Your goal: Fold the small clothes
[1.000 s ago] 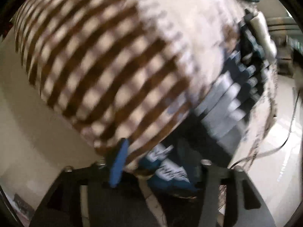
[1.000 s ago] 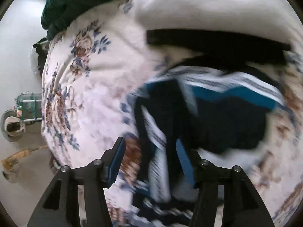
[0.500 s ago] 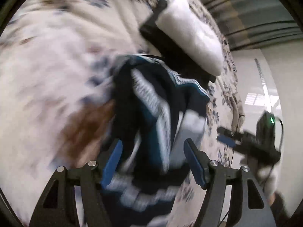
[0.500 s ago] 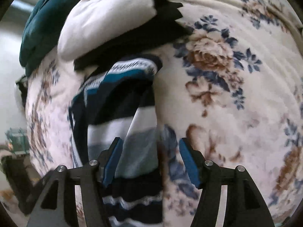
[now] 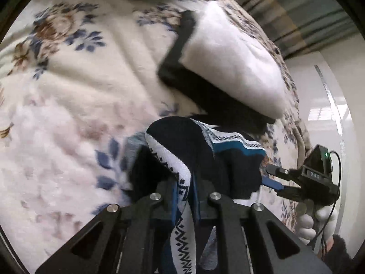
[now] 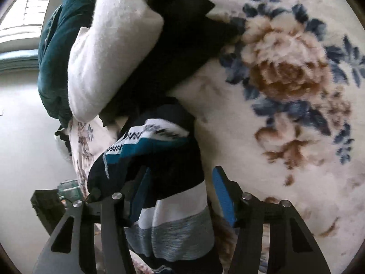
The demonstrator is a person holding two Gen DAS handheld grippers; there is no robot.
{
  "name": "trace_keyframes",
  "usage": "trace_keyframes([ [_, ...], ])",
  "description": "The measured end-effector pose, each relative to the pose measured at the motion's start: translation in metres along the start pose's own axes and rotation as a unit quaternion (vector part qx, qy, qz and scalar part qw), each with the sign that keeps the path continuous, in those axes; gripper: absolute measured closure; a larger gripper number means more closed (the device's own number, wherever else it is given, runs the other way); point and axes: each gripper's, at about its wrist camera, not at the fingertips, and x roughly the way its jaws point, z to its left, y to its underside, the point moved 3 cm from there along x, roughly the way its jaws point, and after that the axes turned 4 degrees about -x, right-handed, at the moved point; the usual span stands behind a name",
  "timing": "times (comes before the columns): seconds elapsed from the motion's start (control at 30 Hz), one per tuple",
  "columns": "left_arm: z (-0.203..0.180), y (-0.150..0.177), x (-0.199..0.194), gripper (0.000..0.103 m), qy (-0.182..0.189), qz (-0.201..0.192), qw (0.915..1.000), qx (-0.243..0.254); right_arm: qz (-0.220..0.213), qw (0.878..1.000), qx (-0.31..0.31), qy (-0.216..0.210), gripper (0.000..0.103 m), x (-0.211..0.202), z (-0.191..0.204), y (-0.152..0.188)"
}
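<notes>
left wrist: close, along tool | right wrist: close, along tool | shared: patterned sweater [image 5: 228,157] [image 6: 155,157]

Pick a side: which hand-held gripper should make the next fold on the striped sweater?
Probably right. The left hand-held gripper is shut on the sweater, so it can anchor. The right hand-held gripper is open with the sweater's edge between its fingers, ready to pinch and fold over the floral blanket.
</notes>
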Motion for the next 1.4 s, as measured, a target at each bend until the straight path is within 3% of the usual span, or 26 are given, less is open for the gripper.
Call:
trace_keyframes([
  [0.07,0.015,-0.002,0.007,0.094,-0.008,0.005,0.9998,-0.019,0.025,1.000,-0.004,-0.016,0.045,0.010,0.004,0.002],
  [0.1,0.020,-0.003,0.012,0.094,-0.010,0.009,0.9996,-0.026,0.033,0.999,-0.005,-0.020,0.050,0.015,0.007,0.004],
  [0.13,0.017,-0.003,0.018,0.094,-0.012,0.009,0.9995,-0.028,0.044,0.999,-0.009,-0.024,0.077,0.021,0.008,0.008],
  [0.17,0.016,-0.002,0.022,0.094,-0.013,0.010,0.9995,-0.026,0.052,0.998,-0.018,-0.009,0.093,0.027,0.009,0.010],
  [0.2,0.014,-0.001,0.021,0.094,-0.014,0.009,0.9996,-0.024,0.045,0.999,-0.027,0.012,0.099,0.027,0.010,0.012],
  [0.33,0.014,0.002,0.023,0.094,-0.008,0.010,0.9995,-0.029,-0.003,0.994,-0.022,0.111,0.102,0.006,-0.010,0.008],
  [0.47,0.014,0.003,0.033,0.094,-0.005,0.025,0.9993,-0.027,0.043,0.989,-0.029,0.137,0.102,0.020,-0.024,0.004],
  [0.57,0.013,-0.002,0.027,0.088,0.009,0.041,0.9988,-0.026,0.016,0.989,-0.045,0.140,0.096,0.007,-0.008,-0.007],
  [0.6,0.014,-0.005,0.021,0.084,0.020,0.040,0.9984,-0.035,-0.002,0.992,-0.052,0.113,0.092,-0.002,0.002,-0.012],
  [0.67,0.017,-0.012,0.014,0.057,0.037,0.023,0.9978,-0.050,-0.017,0.994,-0.066,0.082,0.062,-0.008,0.013,-0.021],
  [0.7,0.020,-0.016,0.016,0.051,0.045,0.017,0.9971,-0.059,-0.007,0.994,-0.083,0.077,0.046,0.000,0.021,-0.027],
  [0.73,0.022,-0.021,0.024,0.050,0.047,0.019,0.9964,-0.068,0.011,0.992,-0.097,0.081,0.045,0.014,0.027,-0.034],
  [0.8,0.026,-0.029,0.048,0.055,0.048,0.036,0.9951,-0.079,0.030,0.990,-0.100,0.093,0.049,0.032,0.028,-0.045],
  [0.83,0.026,-0.032,0.057,0.082,0.038,0.037,0.9957,-0.075,0.026,0.990,-0.097,0.095,0.095,0.038,0.029,-0.051],
  [0.87,0.022,-0.035,0.062,0.095,0.031,0.035,0.9968,-0.064,0.006,0.991,-0.091,0.101,0.096,0.039,0.032,-0.057],
  [0.93,0.014,-0.043,0.067,0.095,0.016,0.033,0.9985,-0.039,-0.044,0.989,-0.081,0.117,0.098,0.029,0.036,-0.070],
  [0.97,0.014,-0.047,0.069,0.095,0.010,0.039,0.9986,-0.034,-0.050,0.989,-0.070,0.117,0.098,0.029,0.036,-0.077],
  [1.03,0.018,-0.050,0.074,0.092,0.007,0.057,0.9978,-0.035,-0.018,0.991,-0.053,0.120,0.097,0.040,0.029,-0.079],
  [1.07,0.021,-0.051,0.074,0.090,0.006,0.065,0.9969,-0.044,-0.010,0.991,-0.052,0.123,0.096,0.040,0.028,-0.076],
  [1.13,0.020,-0.048,0.060,0.085,0.017,0.070,0.9963,-0.047,0.011,0.992,-0.055,0.111,0.074,0.024,0.018,-0.065],
  [1.2,0.014,-0.038,0.031,0.082,0.008,0.058,0.9980,-0.023,0.004,0.993,-0.071,0.095,0.060,-0.004,0.015,-0.039],
  [1.23,0.012,-0.027,0.009,0.076,0.013,0.045,0.9989,-0.010,0.003,0.993,-0.078,0.092,0.057,-0.019,0.013,-0.024],
  [1.27,0.010,-0.017,-0.004,0.061,0.013,0.037,0.9992,-0.004,0.006,0.993,-0.081,0.086,0.057,-0.033,0.007,-0.002],
  [1.33,0.010,0.011,-0.032,0.044,0.018,0.022,0.9995,0.011,0.023,0.995,-0.073,0.071,0.057,-0.052,-0.009,0.046],
  [1.4,0.017,0.049,-0.048,0.043,0.022,0.033,0.9992,0.004,0.038,0.995,-0.057,0.074,0.056,-0.059,-0.029,0.090],
])
